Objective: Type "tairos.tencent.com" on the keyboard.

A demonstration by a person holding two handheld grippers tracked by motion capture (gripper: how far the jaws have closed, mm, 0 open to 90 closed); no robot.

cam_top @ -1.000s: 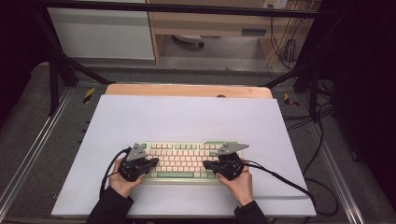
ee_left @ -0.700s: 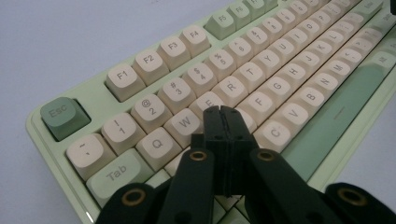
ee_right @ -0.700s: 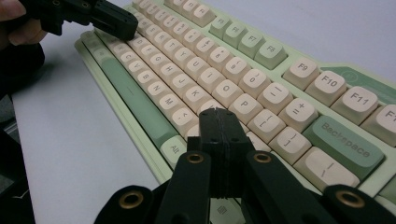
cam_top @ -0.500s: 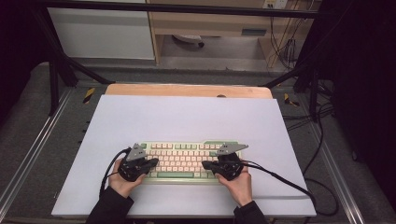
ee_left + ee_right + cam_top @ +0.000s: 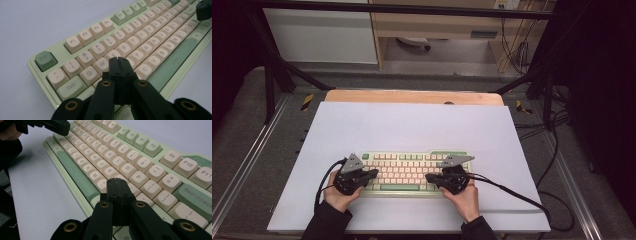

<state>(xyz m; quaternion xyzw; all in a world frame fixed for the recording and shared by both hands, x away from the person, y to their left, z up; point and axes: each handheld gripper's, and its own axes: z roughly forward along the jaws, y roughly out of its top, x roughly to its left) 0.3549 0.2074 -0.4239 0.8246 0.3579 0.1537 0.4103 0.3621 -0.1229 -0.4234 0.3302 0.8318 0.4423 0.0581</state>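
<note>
A pale green keyboard point(image 5: 409, 172) with cream keys lies on the white mat near the front edge. My left gripper point(image 5: 373, 173) hovers over its left end, jaws pressed together with nothing between them; in the left gripper view the shut tips point(image 5: 119, 60) sit above the keys point(image 5: 101, 62) around W and E. My right gripper point(image 5: 430, 177) is over the keyboard's right part, also shut and empty; in the right gripper view its tips point(image 5: 115, 180) hang above the keys left of P. The left gripper point(image 5: 57, 126) shows far off at the top left there.
The white mat point(image 5: 412, 130) covers a wooden table point(image 5: 412, 96) set in a metal frame. Black cables point(image 5: 512, 192) trail from both grippers across the mat. A cabinet and shelf stand beyond the table's far edge.
</note>
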